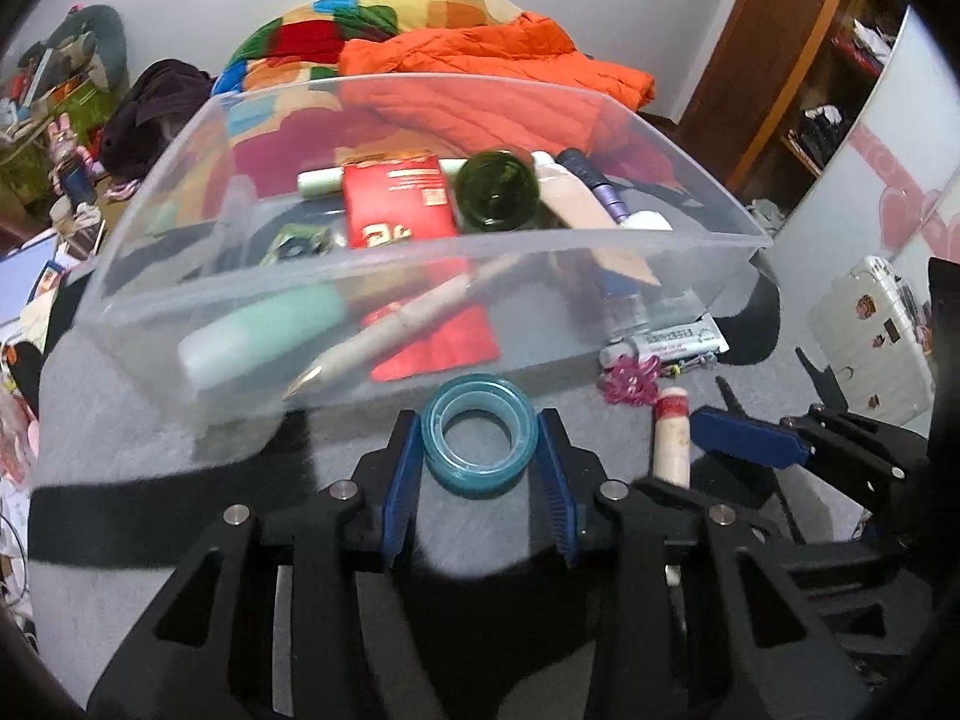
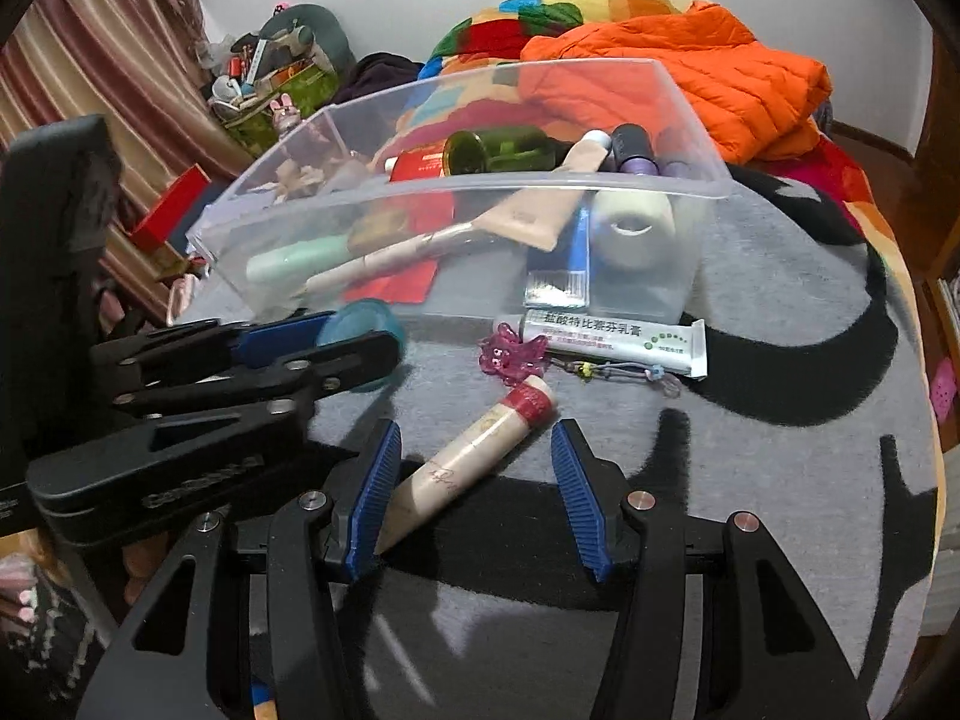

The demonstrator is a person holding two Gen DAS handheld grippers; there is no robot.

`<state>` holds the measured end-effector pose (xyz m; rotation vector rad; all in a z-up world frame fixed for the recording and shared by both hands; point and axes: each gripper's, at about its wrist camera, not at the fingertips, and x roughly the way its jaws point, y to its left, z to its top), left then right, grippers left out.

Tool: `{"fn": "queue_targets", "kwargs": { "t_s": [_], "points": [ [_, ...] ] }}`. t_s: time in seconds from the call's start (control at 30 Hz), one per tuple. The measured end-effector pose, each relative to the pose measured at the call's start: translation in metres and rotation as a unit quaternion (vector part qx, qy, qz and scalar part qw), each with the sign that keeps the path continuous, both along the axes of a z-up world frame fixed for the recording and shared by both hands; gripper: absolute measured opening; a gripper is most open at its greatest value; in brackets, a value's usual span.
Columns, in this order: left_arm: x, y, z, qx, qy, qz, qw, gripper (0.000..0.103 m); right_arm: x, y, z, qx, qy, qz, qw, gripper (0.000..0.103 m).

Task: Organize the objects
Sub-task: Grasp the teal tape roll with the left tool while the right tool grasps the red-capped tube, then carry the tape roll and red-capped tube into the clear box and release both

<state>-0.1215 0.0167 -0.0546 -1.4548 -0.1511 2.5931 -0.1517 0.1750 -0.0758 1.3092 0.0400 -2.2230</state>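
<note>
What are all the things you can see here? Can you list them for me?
bin: 1, clear, on the grey blanket
tape roll: 1, teal, between the left gripper's fingers, in front of the bin
beige tube: 1, red band, lying between the right gripper's open fingers
white tube: 1, green print, on the blanket by the bin
pink charm: 1, beside the white tube
green bottle: 1, dark, in the bin
red box: 1, in the bin
mint tube: 1, in the bin
orange jacket: 1, behind the bin
left gripper: black, blue pads
right gripper: black, blue pads
</note>
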Motion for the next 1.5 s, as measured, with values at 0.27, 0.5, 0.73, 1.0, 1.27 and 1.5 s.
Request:
{"fn": "queue_targets", "kwargs": {
  "t_s": [0.27,0.5,0.73,1.0,1.27,1.5],
  "points": [
    [0.027,-0.014,0.008,0.013,0.015,0.026,0.9995,0.038,0.009,-0.003,-0.002,0.041,0.041,-0.010,0.998,0.028],
    [0.041,-0.010,0.018,0.006,0.033,0.025,0.9991,0.038,0.013,0.016,0.002,0.033,0.037,-0.025,0.998,0.014],
    [0.049,-0.013,0.041,0.009,0.060,0.030,0.9977,0.038,0.017,0.022,0.025,0.007,0.057,-0.027,0.998,0.014],
    [0.043,-0.028,0.065,0.013,0.094,0.050,0.9942,0.038,0.001,0.013,0.070,-0.026,0.106,-0.024,0.994,0.014],
    [0.022,-0.048,0.080,0.013,0.111,0.071,0.9913,0.038,-0.032,-0.006,0.086,-0.034,0.126,-0.023,0.991,0.014],
    [-0.008,-0.059,0.075,0.007,0.101,0.078,0.9919,0.038,-0.057,-0.035,0.079,-0.024,0.123,-0.007,0.992,0.014]
  ]
}}
